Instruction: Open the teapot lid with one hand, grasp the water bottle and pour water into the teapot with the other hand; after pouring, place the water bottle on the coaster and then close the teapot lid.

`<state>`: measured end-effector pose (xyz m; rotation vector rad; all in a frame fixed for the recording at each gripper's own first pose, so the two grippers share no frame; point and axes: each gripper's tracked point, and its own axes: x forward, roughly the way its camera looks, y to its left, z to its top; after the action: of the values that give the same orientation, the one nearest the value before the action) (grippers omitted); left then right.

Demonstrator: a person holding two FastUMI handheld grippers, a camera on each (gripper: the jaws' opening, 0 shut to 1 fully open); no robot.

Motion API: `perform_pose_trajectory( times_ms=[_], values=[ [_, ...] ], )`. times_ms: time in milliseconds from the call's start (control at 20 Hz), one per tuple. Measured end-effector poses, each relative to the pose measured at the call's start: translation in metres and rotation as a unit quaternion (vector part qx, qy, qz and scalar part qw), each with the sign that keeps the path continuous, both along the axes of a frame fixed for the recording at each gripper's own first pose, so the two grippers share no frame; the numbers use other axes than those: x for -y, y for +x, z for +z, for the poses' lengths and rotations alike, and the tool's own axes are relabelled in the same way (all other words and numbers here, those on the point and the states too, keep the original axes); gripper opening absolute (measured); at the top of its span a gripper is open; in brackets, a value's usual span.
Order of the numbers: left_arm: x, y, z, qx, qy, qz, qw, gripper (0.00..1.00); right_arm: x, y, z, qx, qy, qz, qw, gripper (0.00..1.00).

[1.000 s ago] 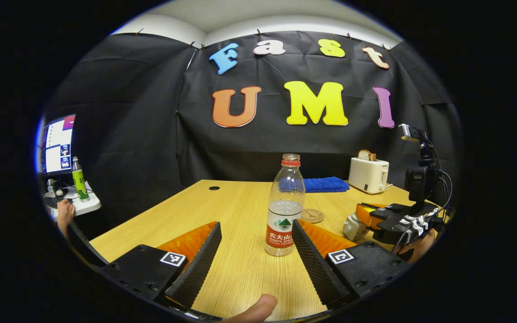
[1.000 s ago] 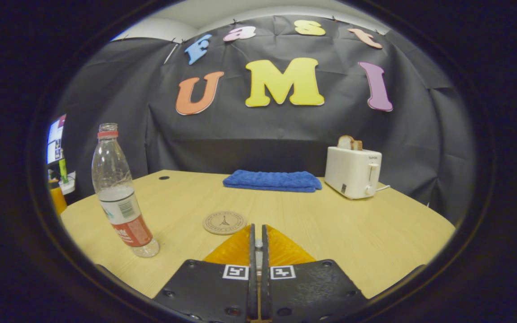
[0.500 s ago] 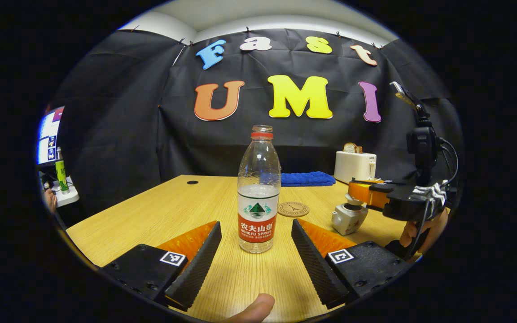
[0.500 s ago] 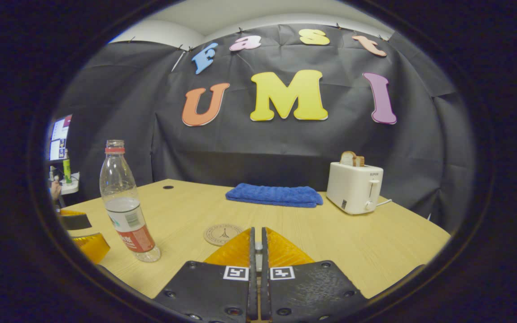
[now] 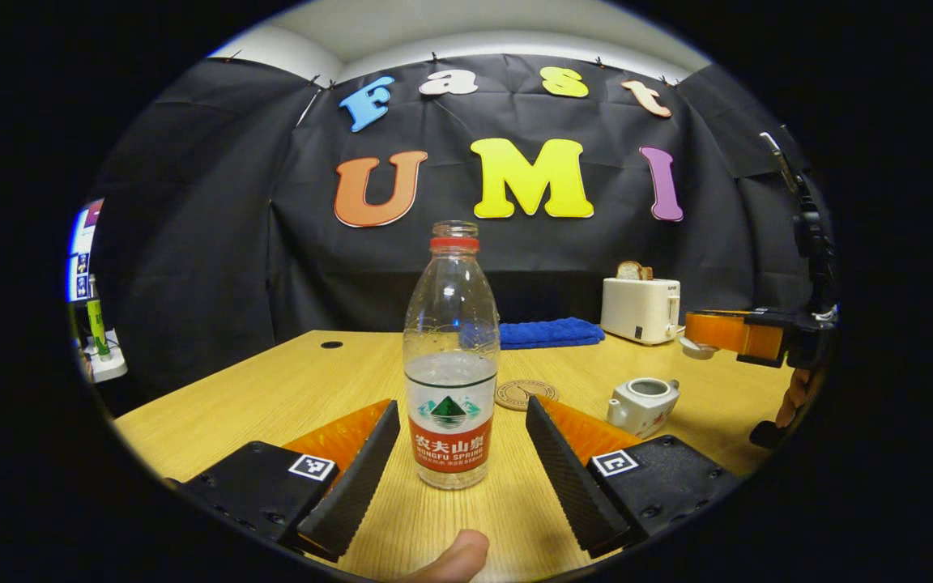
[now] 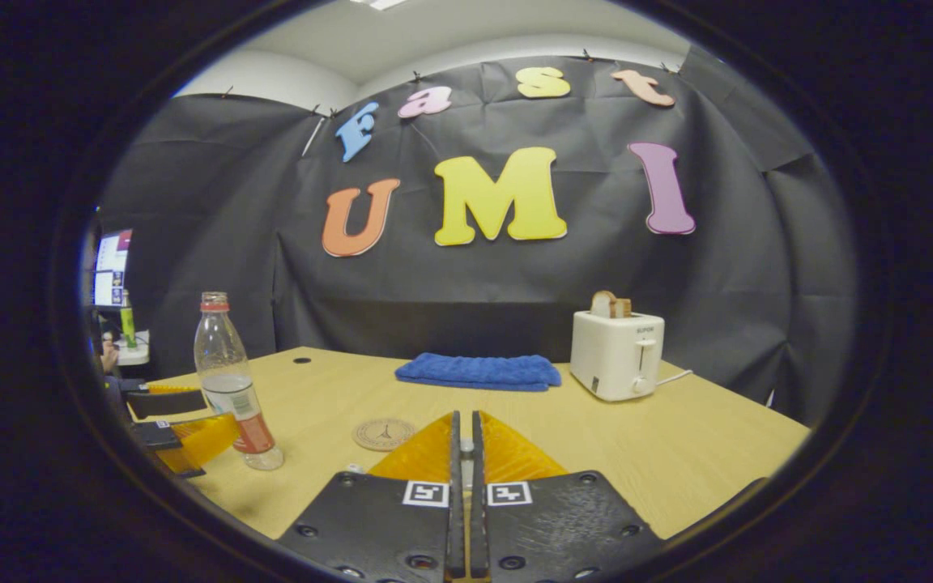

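Lid [image 5: 697, 348] newly off one teapot [image 5: 643, 402]

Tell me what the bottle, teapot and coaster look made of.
Bottle: clear thin plastic, see-through with a printed label.
Teapot: probably glazed ceramic, pale and smooth with a slight sheen.
Coaster: likely wood or cork, a tan matte disc with a dark printed design.

1. Left gripper [image 5: 462, 407]: a square black-and-white coded marker [image 5: 312, 467] on each finger block, no letters.
2. Right gripper [image 6: 464, 417]: two such markers side by side, near its closed fingers.
3. Coaster [image 5: 526, 394], centre: tower drawing; the ring of print is too small to read.
4. Toaster [image 6: 617, 355], far right: a small word on the front, too small to read.
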<state>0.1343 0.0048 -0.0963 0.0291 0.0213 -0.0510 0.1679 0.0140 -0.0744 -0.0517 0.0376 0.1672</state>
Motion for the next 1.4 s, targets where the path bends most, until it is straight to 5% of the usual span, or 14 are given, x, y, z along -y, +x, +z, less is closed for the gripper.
perform_pose_trajectory(
  times_ms=[500,650,750,1100,1400],
  values=[
    [-0.011,0.042,0.005,0.015,-0.010,0.028,0.999,0.99,0.039,0.007,-0.009,0.000,-0.028,-0.039,0.999,0.02],
    [-0.005,0.043,0.007,0.017,-0.008,0.013,1.000,0.95,0.041,0.004,-0.005,0.006,-0.031,-0.041,0.999,0.02],
    [-0.008,0.045,0.003,0.007,0.008,0.022,1.000,0.83,0.043,0.003,-0.004,0.008,-0.030,-0.040,0.999,0.02],
    [-0.005,0.029,0.018,-0.031,0.126,0.045,0.991,0.83,0.064,-0.005,-0.003,0.003,-0.022,-0.046,0.999,0.02],
    [0.012,0.030,0.017,-0.062,0.259,0.041,0.963,0.78,0.086,-0.011,0.004,0.004,-0.006,-0.052,0.999,0.02]
  ],
)
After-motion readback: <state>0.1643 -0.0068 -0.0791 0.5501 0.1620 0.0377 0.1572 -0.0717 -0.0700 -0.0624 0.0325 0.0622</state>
